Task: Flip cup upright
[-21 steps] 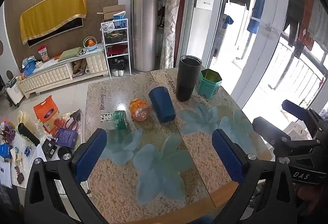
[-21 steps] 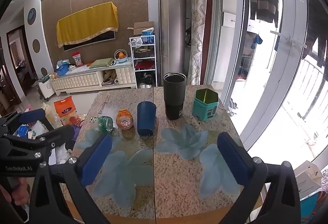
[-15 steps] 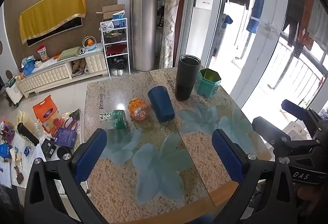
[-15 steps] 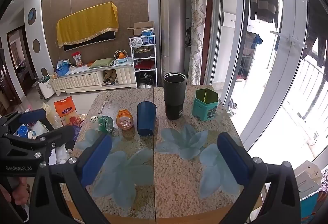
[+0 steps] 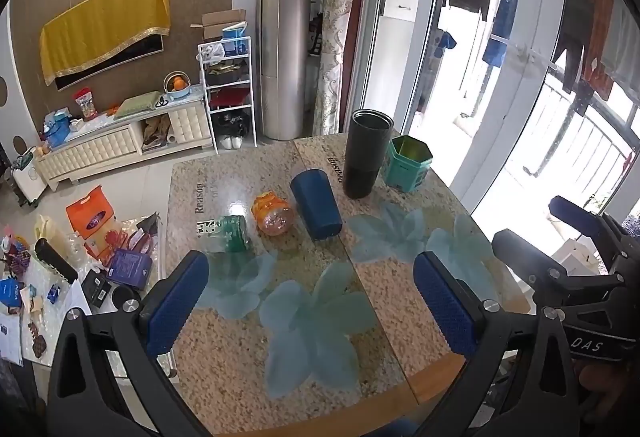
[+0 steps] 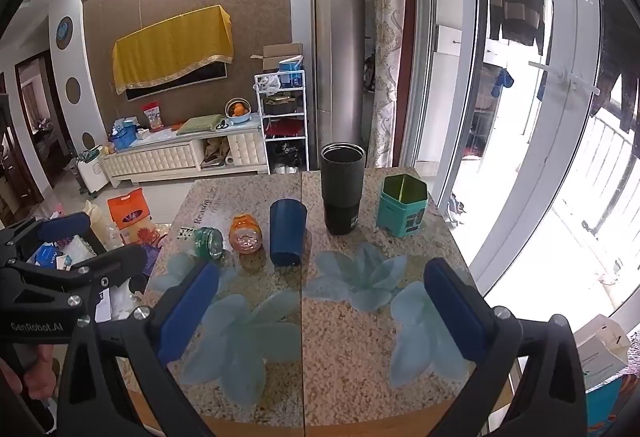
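On the granite-pattern table (image 5: pixel 224 349): five containers sit in a loose row across the far half.
Blue cup (image 5: pixel 316 204) (image 6: pixel 287 232): not upright; in the right wrist view it reads as mouth-down, in the left wrist view as tilted or lying, so I cannot tell which.
Neighbours: orange jar (image 5: pixel 273 213) on its side just left of the cup; green jar (image 5: pixel 233 233) on its side further left; black tumbler (image 5: pixel 366 153) upright to the right; teal hexagonal tin (image 5: pixel 408 164) upright beside the tumbler.
Left gripper (image 5: pixel 312 301): jaws spread wide, holding nothing, over the near table edge, well apart from the cup.
Right gripper (image 6: pixel 320 311): jaws spread wide, holding nothing, also near the front edge.
Floor left of table: scattered packets and bags (image 5: pixel 94 217).
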The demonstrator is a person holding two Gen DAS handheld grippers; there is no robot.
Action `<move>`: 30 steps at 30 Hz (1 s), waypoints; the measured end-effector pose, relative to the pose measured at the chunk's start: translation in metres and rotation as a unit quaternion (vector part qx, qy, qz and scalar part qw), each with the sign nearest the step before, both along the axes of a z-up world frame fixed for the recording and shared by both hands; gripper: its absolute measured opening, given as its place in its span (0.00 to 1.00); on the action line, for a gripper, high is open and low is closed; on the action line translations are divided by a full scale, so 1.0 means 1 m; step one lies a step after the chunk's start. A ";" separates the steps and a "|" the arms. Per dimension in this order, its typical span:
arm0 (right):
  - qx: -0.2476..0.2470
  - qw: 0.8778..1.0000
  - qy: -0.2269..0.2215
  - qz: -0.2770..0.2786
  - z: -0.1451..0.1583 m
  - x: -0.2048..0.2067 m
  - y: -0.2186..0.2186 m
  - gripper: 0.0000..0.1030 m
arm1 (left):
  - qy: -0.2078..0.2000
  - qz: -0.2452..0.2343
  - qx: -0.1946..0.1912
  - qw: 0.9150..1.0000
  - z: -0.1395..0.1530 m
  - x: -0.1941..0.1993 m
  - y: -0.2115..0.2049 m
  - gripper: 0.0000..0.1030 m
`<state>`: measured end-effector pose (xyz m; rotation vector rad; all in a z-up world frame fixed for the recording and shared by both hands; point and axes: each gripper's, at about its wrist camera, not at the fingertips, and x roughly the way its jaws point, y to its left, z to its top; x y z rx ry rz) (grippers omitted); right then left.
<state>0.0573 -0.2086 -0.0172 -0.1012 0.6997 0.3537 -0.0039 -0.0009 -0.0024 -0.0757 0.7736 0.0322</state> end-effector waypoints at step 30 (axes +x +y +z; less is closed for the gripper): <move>0.002 1.000 0.004 0.003 0.001 -0.003 0.002 1.00 | 0.001 -0.001 -0.001 1.000 -0.001 0.002 -0.001 0.99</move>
